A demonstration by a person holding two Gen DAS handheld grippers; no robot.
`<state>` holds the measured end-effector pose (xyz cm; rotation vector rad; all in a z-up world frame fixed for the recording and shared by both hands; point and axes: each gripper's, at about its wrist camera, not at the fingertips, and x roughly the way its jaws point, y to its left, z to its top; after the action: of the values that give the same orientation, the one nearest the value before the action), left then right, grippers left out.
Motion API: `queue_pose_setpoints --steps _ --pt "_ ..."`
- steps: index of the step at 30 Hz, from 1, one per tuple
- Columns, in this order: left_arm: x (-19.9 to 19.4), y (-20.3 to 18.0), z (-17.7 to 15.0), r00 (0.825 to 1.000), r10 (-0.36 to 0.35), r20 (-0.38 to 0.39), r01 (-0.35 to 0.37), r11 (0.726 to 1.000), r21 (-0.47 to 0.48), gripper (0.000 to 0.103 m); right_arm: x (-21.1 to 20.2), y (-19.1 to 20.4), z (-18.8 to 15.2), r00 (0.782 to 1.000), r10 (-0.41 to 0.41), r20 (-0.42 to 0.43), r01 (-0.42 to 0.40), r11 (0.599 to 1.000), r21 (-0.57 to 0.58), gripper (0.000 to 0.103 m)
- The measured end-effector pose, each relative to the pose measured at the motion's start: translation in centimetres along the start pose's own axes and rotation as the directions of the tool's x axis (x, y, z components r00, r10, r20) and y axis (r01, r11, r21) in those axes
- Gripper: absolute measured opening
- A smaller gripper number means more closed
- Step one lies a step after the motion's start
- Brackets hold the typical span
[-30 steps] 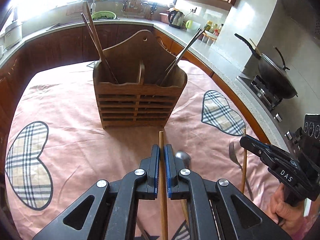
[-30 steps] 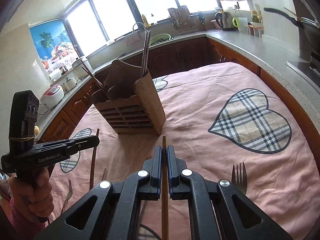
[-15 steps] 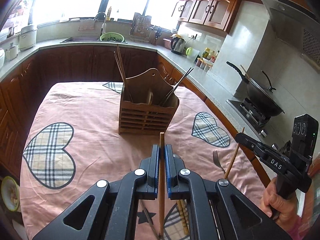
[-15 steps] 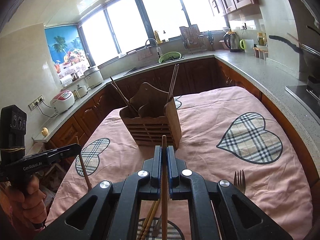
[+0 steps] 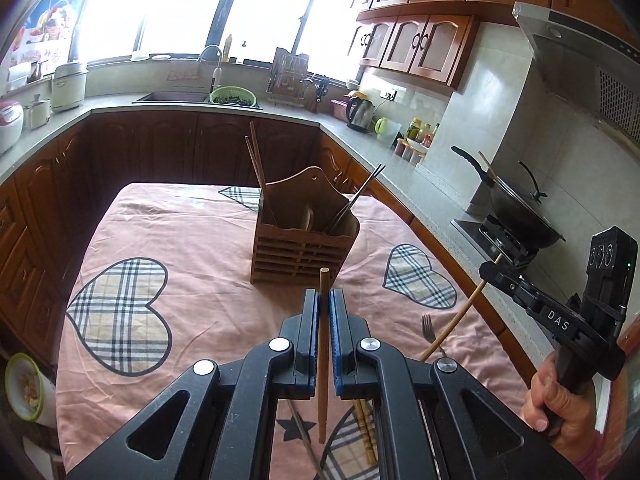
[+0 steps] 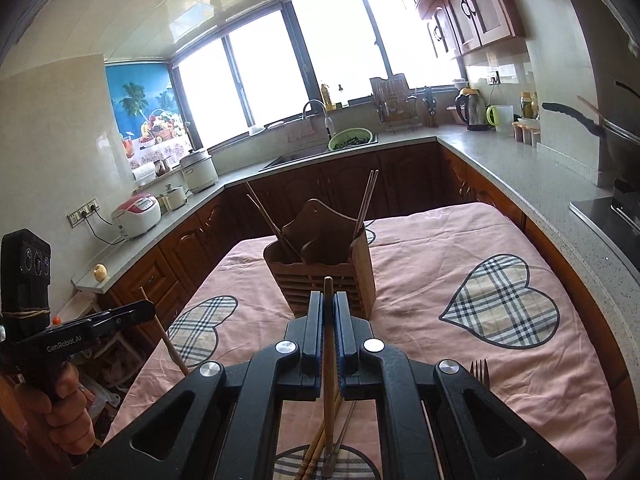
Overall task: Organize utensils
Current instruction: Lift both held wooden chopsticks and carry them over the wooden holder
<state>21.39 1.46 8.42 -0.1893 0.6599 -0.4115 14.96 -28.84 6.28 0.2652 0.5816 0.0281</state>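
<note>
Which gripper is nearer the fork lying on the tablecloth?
Right. The right gripper hangs above the cloth with the fork just to its right; the left gripper is on the far side, further from the fork. Each grips a wooden chopstick.

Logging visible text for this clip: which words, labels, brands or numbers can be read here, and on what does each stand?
"DAS": white letters on the side of the right gripper, seen from the left wrist view.
"GenRobot.AI": white letters on the side of the left gripper, seen from the right wrist view.
Labels on the jars by the kettle: too small to read.
No other text is legible.
</note>
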Motion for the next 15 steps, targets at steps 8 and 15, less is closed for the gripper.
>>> queue_pose_setpoints --steps 8,15 --pt "-0.7 0.6 0.5 0.999 0.001 0.033 -0.001 1.000 -0.008 0.004 -0.3 0.0 0.5 1.000 0.002 0.022 -0.002 1.000 -0.002 0.005" --pt "-0.6 0.9 0.9 0.999 0.008 0.048 -0.008 1.000 -0.010 0.004 -0.4 0.3 1.3 0.999 0.002 0.038 -0.002 1.000 -0.008 0.005"
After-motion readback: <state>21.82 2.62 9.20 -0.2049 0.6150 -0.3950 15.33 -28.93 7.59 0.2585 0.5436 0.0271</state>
